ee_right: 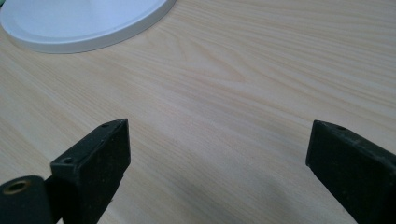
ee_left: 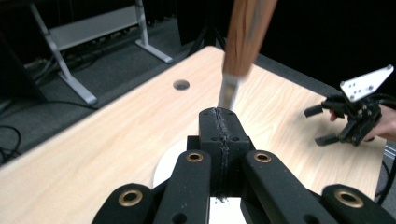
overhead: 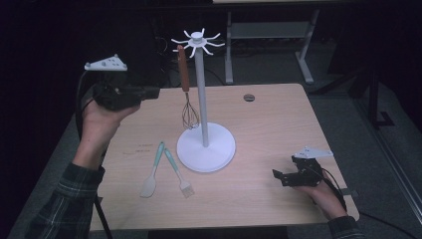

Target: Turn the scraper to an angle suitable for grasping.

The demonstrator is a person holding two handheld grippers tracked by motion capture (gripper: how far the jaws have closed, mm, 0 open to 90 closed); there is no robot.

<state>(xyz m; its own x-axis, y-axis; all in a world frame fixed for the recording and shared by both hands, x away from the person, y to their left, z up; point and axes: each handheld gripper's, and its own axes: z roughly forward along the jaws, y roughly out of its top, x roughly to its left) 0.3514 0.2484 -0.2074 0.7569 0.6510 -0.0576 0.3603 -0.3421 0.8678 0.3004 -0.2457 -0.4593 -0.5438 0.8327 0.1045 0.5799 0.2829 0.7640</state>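
Left gripper [ee_left: 219,114]: jaws pressed together, empty, just short of the wooden-handled wire whisk [overhead: 185,84] hanging from the white hook stand [overhead: 204,99]. Right gripper [ee_right: 219,154]: jaws wide apart, empty, near the stand's base.

The pale matt wood-grain table [overhead: 268,129] bears a smooth white, plastic-looking hook stand [overhead: 205,144]. On the stand hangs a wire whisk with brown wooden handle [overhead: 184,69]. Matt black jaws.

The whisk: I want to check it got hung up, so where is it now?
In the high view the whisk hangs from a left hook of the white utensil stand, its wires just above the stand's round base.
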